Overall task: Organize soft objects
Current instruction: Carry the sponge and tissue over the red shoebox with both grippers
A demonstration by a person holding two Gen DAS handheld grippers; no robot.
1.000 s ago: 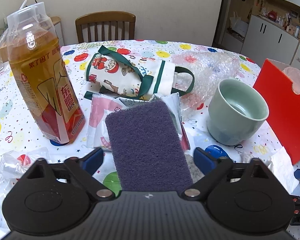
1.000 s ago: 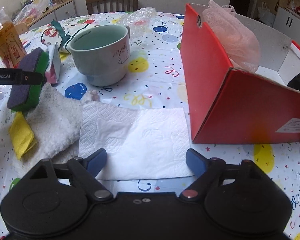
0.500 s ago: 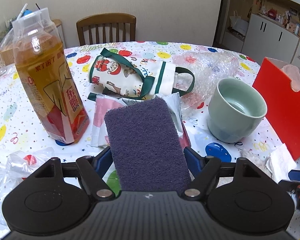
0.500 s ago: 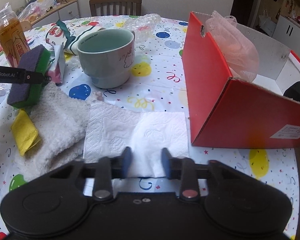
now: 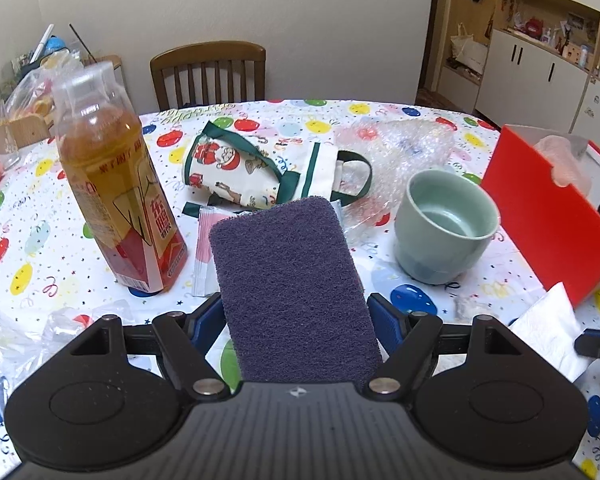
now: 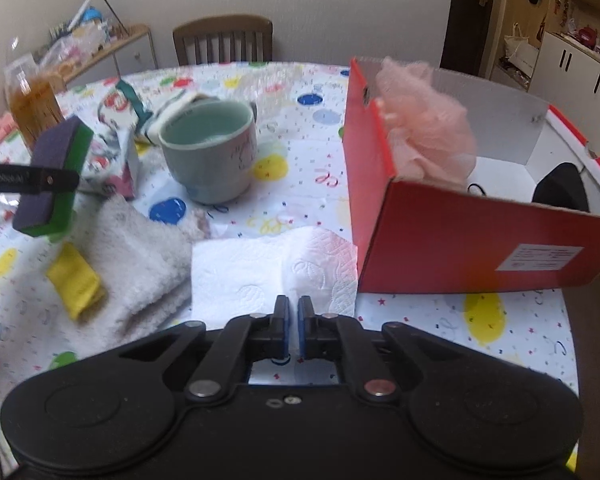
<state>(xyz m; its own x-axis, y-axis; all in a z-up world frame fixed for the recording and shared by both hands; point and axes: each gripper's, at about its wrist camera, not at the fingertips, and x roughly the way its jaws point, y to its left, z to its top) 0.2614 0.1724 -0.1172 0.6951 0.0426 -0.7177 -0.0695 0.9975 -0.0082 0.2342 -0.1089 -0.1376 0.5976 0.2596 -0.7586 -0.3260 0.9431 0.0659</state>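
The pale green ceramic cup [image 6: 208, 152] stands mid-table and blocks the straight way across. Right of the cup, a strip of bare balloon-print tablecloth [image 6: 300, 184] runs to the tall wall of the open red cardboard box [image 6: 460, 240], wide enough to pass. Left of the cup the way is crowded: a fluffy white towel [image 6: 132, 248], a Santa-print cloth bag [image 5: 252, 172] and an upright amber tea bottle [image 5: 116, 196]. Behind the cup lies crumpled clear bubble wrap [image 5: 400, 148]. The box's top is open, though a pink mesh bath pouf [image 6: 424, 136] fills the end nearer the cup.
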